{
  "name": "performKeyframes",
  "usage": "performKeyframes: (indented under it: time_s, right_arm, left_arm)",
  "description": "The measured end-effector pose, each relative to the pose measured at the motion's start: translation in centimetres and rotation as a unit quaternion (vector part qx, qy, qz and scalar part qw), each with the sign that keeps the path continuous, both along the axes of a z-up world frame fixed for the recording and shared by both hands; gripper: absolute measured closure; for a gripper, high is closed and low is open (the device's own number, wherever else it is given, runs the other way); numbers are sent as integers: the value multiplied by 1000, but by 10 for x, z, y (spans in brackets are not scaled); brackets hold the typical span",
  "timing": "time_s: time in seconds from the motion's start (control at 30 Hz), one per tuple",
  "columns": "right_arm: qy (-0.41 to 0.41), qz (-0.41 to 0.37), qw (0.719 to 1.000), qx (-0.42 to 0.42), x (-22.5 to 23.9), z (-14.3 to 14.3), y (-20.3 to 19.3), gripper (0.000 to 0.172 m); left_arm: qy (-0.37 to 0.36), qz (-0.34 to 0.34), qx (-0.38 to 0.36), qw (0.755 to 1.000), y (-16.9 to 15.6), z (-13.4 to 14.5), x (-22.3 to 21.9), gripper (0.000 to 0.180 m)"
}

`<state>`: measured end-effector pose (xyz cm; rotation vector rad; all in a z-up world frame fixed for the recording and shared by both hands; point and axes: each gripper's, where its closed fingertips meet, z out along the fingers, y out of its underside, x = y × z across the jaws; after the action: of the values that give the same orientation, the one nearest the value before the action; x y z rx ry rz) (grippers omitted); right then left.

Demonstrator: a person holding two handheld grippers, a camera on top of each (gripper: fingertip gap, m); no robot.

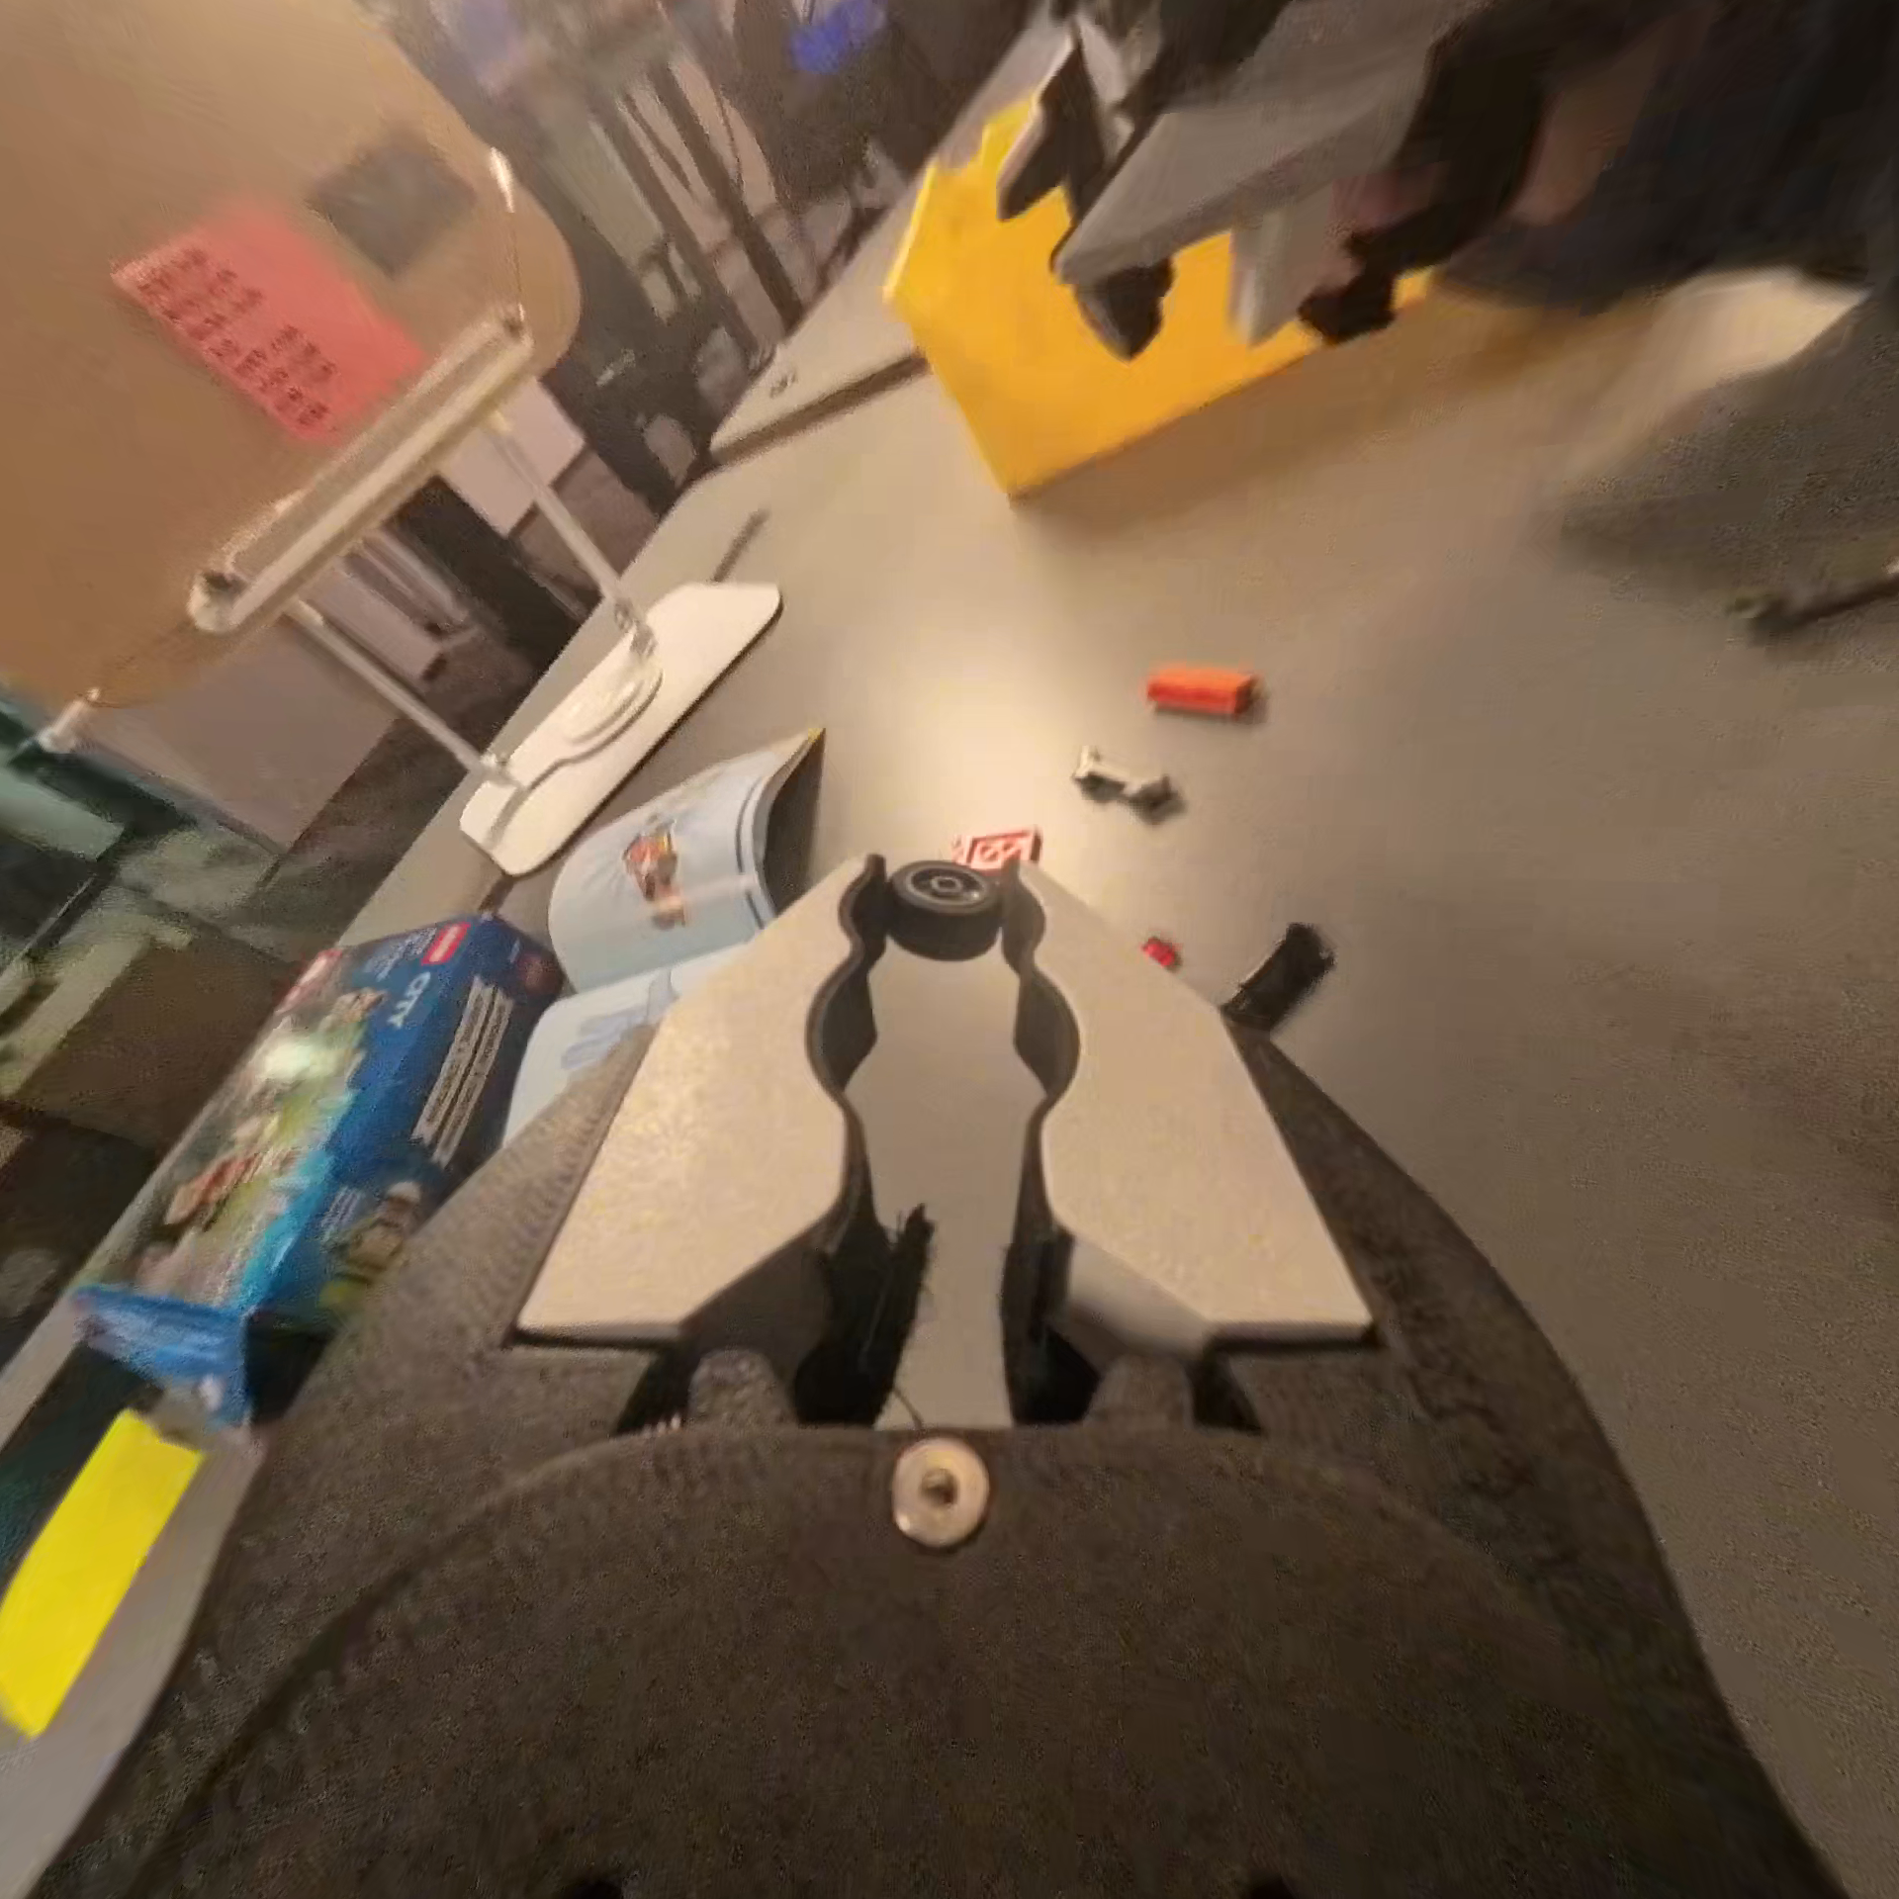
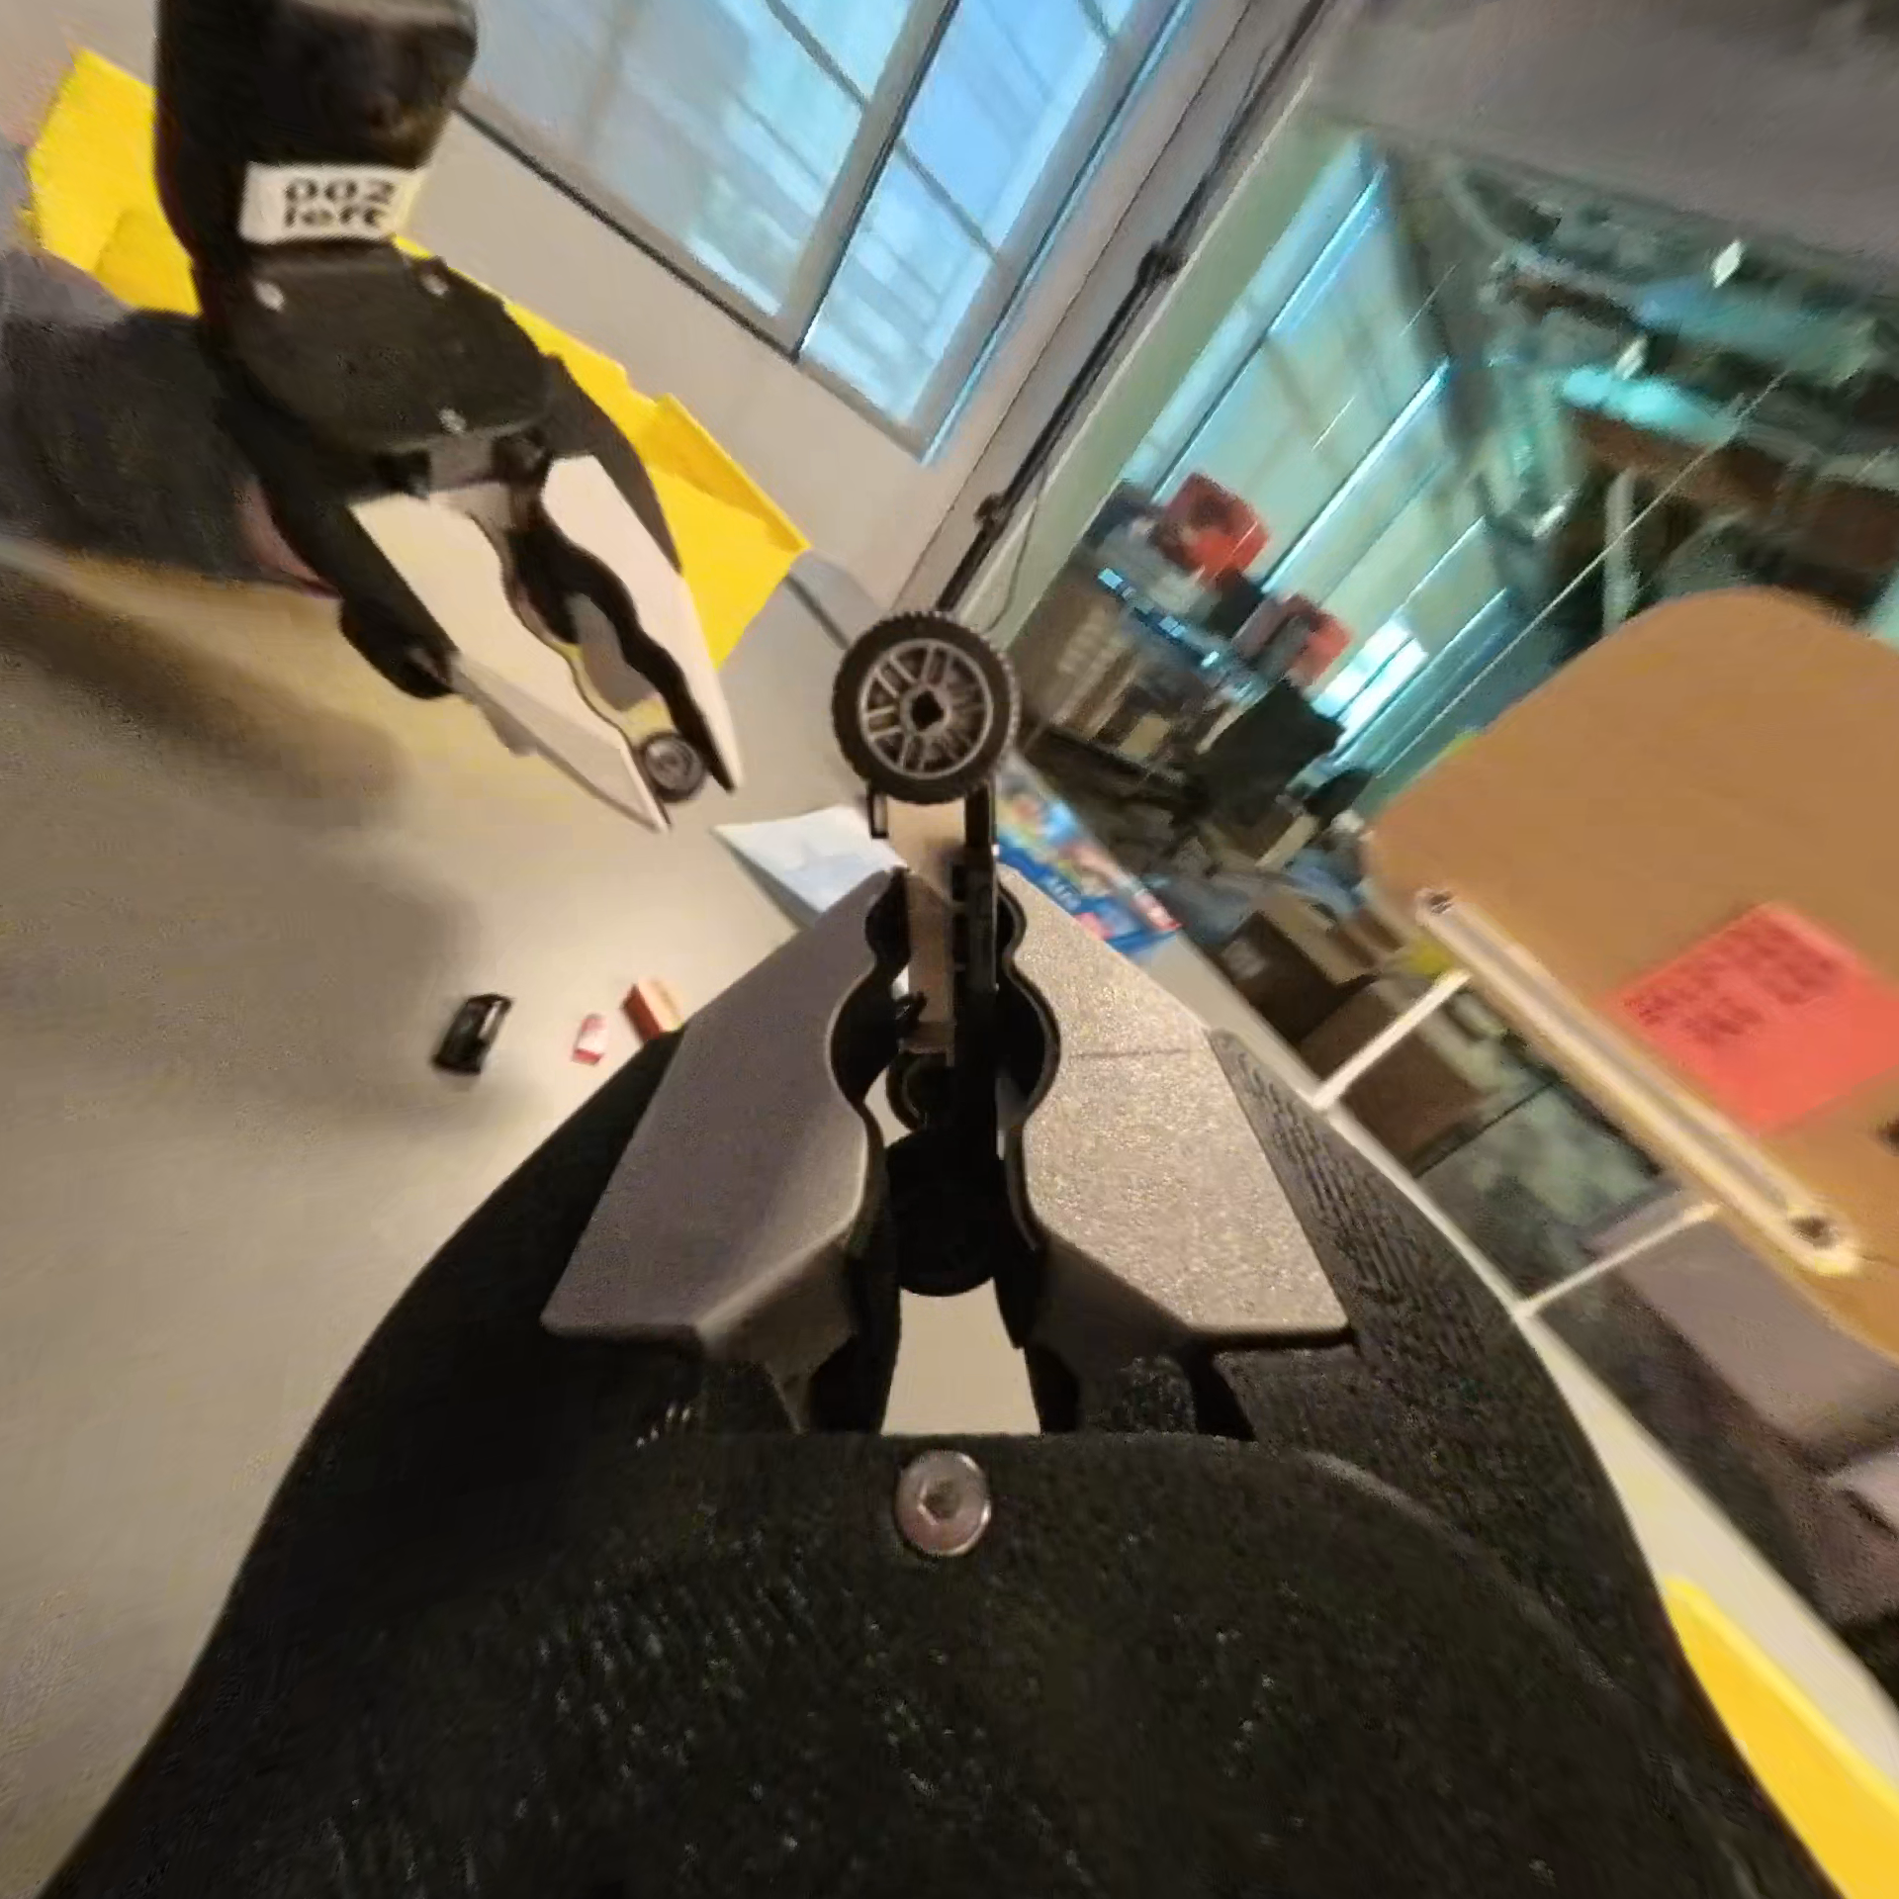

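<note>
Holding a loose wheel [image 1: 943,913] at frame centre, left gripper [image 1: 945,915] was nearly shut; right gripper [image 2: 951,925] clamped a wheeled chassis [image 2: 961,925], fitting apparently next.

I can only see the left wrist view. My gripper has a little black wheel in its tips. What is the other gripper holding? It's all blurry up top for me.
Observer: The right gripper is shut on a thin black and grey toy chassis piece.
Operator: Does it have a wheel too?
Observer: Yes, a black tyre with a grey spoked hub sits on the chassis end that sticks out past the fingertips.
Operator: Is my wheel close to it?
Observer: Your small black wheel, pinched in the left gripper, hangs left of that mounted wheel, not touching.
Operator: What's behind it?
Observer: Big windows, which your view lacks.
</note>
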<state>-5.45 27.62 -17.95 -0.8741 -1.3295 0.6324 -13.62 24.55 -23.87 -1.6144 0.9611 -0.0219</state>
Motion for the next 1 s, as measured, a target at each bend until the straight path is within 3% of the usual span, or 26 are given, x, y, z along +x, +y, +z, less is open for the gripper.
performKeyframes:
  time_s: [0.13, 0.27, 0.4, 0.5, 0.6, 0.8, 1.0]
  right_arm:
    - [-57, -3, 998, -30, -20, -32, 1, 160]
    - [-109, -46, 993, -23, -27, -56, 11, 160]
    - [-163, -116, 979, 24, -31, -74, 25, 159]
    - [-202, -160, 962, 90, -35, -83, 29, 159]
    - [-228, -193, 938, 176, -40, -85, 27, 159]
    - [-275, -214, 902, 255, -46, -96, 23, 159]
    - [-283, -230, 888, 280, -51, -96, 21, 160]
  left_arm:
    - [124, 39, -100, 987, 10, -69, -5, 159]
    - [57, 49, -155, 985, 7, -68, -9, 156]
    - [20, 65, -175, 982, 11, -65, -6, 105]
    - [20, 51, -102, 993, 15, -44, 10, 99]
    - [63, 24, 41, 997, 10, -13, 32, 118]
    - [262, 22, 164, 951, 10, -19, 45, 136]
    - [347, 42, 218, 911, 15, -17, 42, 159]
